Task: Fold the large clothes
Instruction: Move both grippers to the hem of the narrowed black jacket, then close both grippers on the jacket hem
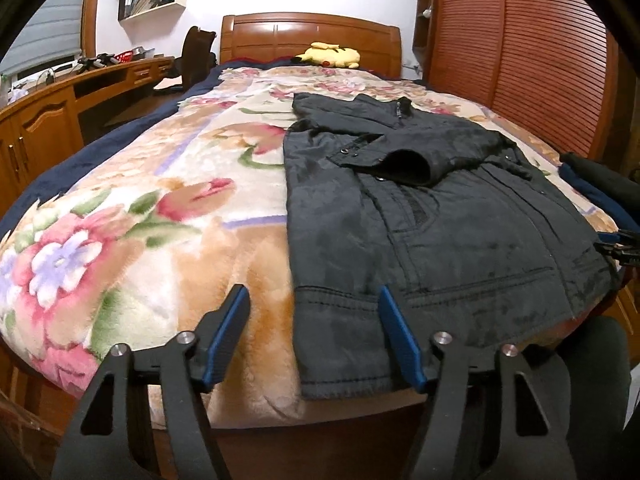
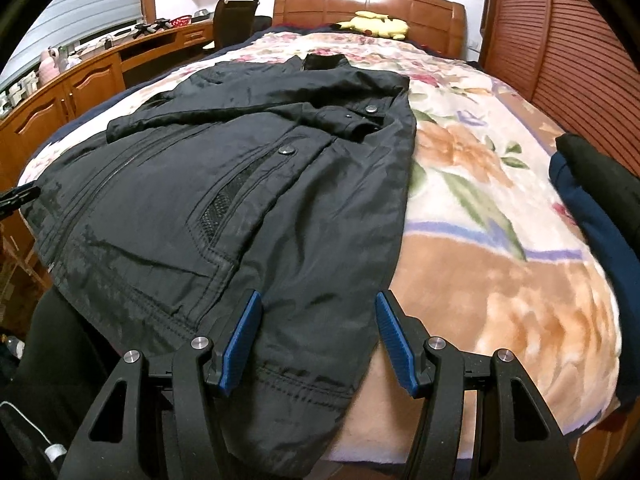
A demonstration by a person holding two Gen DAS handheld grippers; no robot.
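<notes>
Left tongs (image 1: 314, 300) and right tongs (image 2: 318, 306): jaws apart, straddling the black jacket's (image 1: 420, 216) hem corners, clamping nothing. Contact with fabric unclear. Dark folded clothes (image 2: 596, 200) cut off.

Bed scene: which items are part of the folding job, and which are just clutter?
In the job:
- black jacket, spread on the floral blanket
- left gripper, open at the jacket's hem corner
- right gripper, open at the other hem corner

Lying about:
- yellow plush toy
- dark clothes pile
- desk
- chair
</notes>
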